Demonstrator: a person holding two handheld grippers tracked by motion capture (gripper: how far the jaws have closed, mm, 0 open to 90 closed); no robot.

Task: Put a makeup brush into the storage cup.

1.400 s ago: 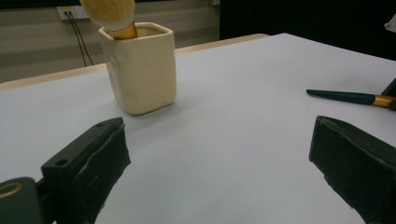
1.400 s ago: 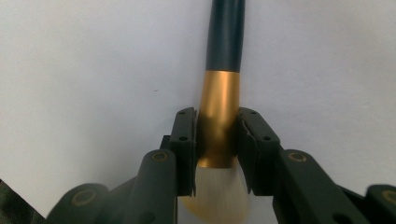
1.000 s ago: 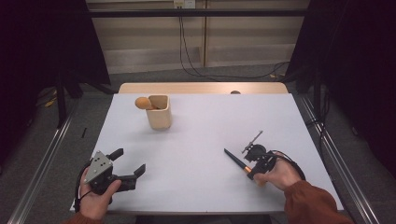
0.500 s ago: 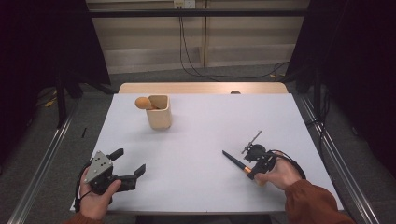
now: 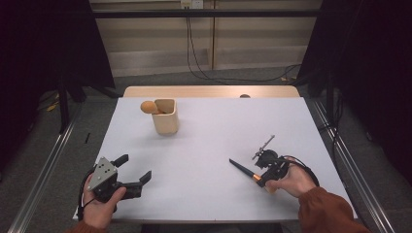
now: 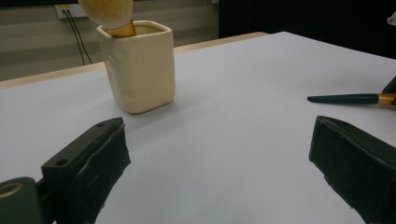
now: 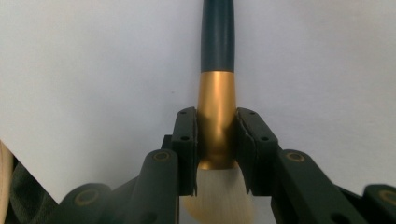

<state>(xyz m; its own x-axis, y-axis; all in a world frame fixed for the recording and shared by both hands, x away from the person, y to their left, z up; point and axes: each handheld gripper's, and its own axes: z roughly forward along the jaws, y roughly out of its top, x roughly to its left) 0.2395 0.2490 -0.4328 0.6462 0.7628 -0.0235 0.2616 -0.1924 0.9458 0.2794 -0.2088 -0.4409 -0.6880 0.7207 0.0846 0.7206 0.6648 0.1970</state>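
table [image 5: 214,141] white, bare mid-area | cup [image 5: 165,116] far left, second brush head inside | left gripper [image 5: 130,171] near left, jaws wide apart, nothing between | right gripper [image 7: 215,140] near right, clamped on makeup brush [image 7: 217,70] gold ferrule, dark handle pointing left

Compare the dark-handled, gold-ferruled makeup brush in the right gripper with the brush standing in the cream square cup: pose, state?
The dark-handled brush lies nearly level over the white table, clamped at its gold ferrule by the right gripper. The brush in the cream cup stands bristles-up, leaning on the cup's rim, untouched. The first shows its whole handle; the second's is hidden inside the cup. Both have pale bristles.
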